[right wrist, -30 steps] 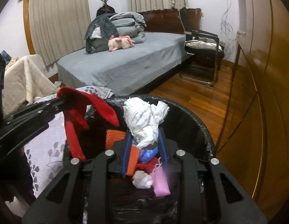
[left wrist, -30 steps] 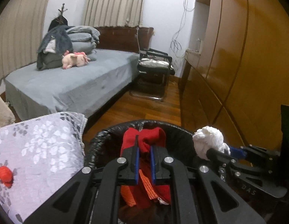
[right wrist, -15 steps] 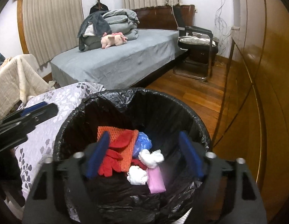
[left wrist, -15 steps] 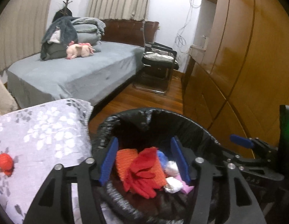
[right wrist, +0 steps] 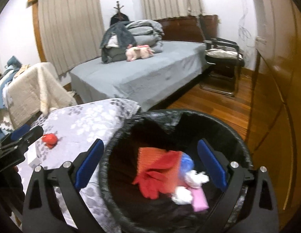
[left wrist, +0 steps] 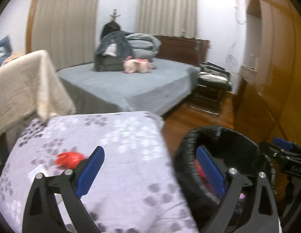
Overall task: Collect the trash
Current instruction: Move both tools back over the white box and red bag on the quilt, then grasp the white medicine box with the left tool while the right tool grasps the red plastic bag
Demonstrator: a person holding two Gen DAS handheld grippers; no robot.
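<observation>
Both my grippers stand wide apart and empty, one over the bin, one swung toward the last red scrap.

My left gripper (left wrist: 148,171) has just been opening, nothing between its fingers; the red scrap (left wrist: 68,159) lies just beyond its left finger on the flowered cover (left wrist: 121,145); my right gripper (right wrist: 150,166) has likewise just spread, holding nothing, over the bin (right wrist: 245,155); I judge the scrap light, soft and crumpled, likely to squash and not slip, best pinched across its middle; down past the right jaws the bin holds a red glove (right wrist: 156,180), an orange cloth (right wrist: 150,155), white paper wads (right wrist: 196,177), something blue (right wrist: 186,163) and a pink piece (right wrist: 199,200); it looks partly full.
</observation>
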